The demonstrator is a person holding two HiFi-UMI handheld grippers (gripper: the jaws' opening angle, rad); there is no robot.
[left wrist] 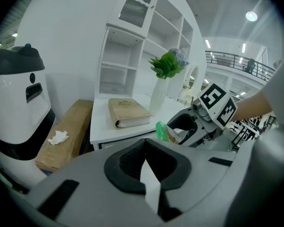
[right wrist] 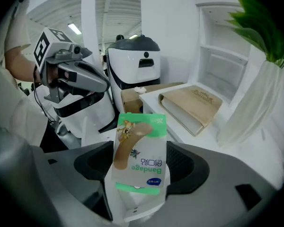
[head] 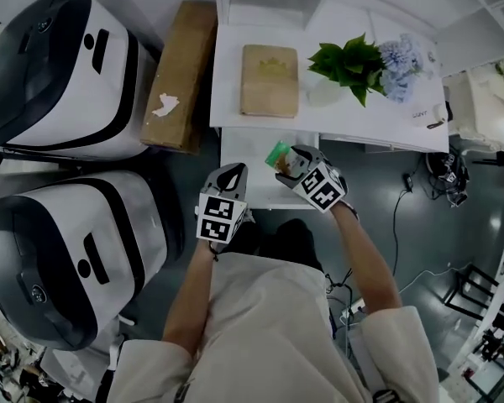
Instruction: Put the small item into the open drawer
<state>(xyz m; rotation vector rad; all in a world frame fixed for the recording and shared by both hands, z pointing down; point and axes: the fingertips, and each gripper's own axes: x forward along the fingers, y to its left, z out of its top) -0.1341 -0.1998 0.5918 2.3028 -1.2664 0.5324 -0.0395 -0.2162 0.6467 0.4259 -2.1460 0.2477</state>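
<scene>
Your right gripper (head: 287, 159) holds a green packet (head: 278, 153) above the open drawer (head: 250, 145), which juts from the surface's (head: 336, 116) front edge. Your left gripper (head: 229, 175) is just beside it, near the drawer's front left corner, apart from the packet. On the surface: tan book (head: 270, 80) lying flat, left of centre; leafy plant (head: 350, 64) and pale blue flowers (head: 401, 61) toward the right edge. Cardboard box (head: 182, 74) along the surface's left edge, crumpled white tissue (head: 166, 104) on top. Two white-and-black machines (head: 63, 74) farther left.
</scene>
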